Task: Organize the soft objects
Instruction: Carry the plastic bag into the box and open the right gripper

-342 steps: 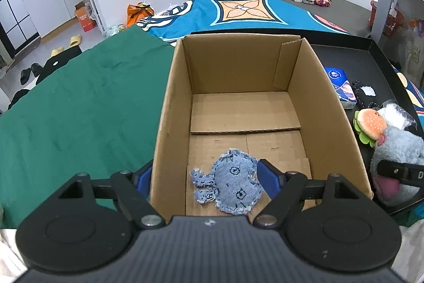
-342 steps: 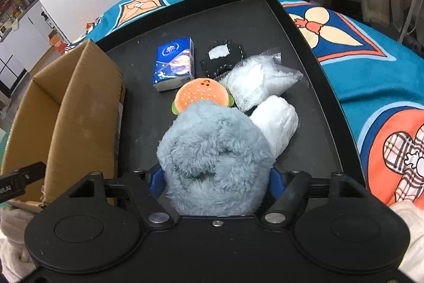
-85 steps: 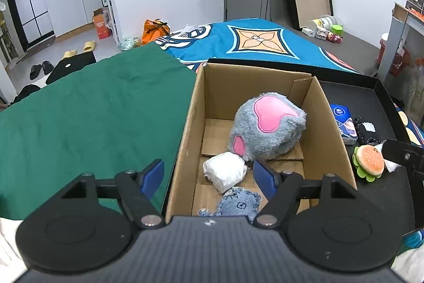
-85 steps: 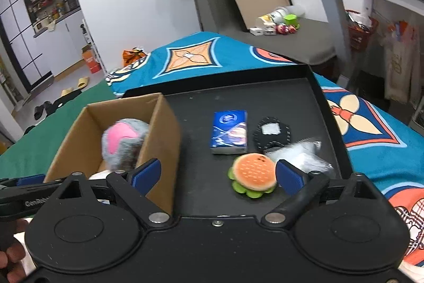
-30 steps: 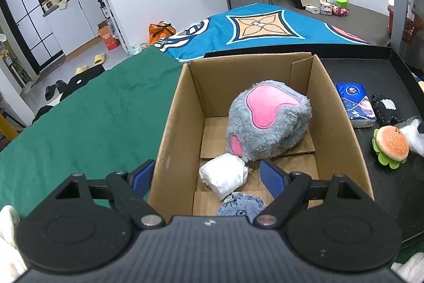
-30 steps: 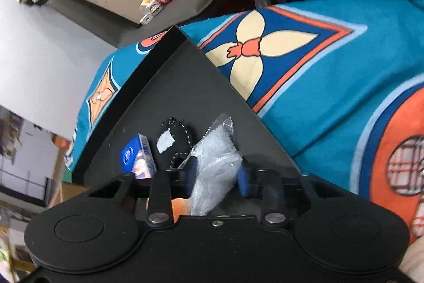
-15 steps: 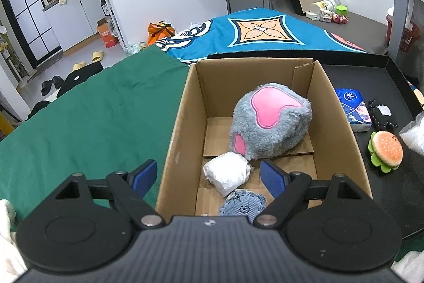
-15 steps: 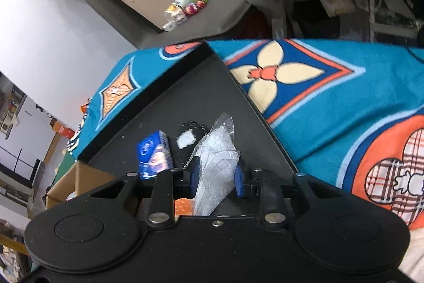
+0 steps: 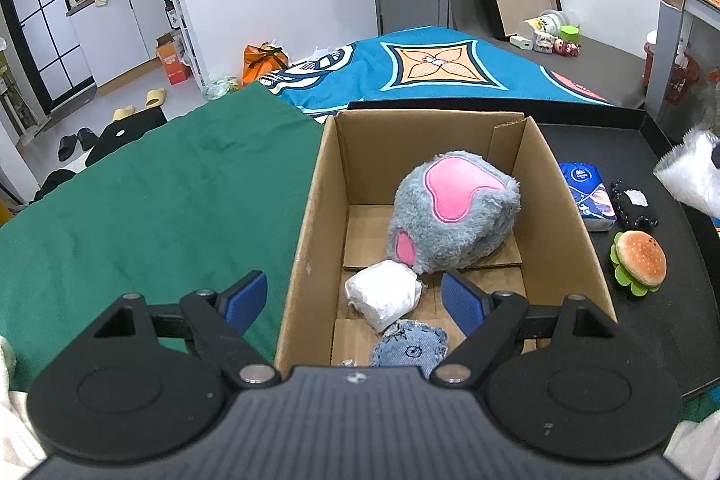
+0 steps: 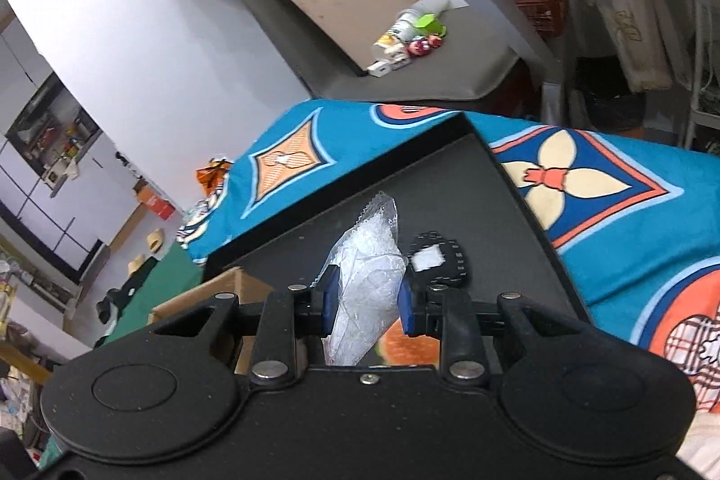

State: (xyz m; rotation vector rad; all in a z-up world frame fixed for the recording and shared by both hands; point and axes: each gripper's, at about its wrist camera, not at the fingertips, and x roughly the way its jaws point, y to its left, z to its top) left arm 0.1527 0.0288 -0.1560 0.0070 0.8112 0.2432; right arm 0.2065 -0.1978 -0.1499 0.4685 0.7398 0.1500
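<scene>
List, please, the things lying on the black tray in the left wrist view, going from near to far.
burger toy → black pouch → blue tissue pack

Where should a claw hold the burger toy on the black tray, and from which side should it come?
Come from above and close across the burger toy's round bun. It lies flat on the black tray, with free space around it.
</scene>
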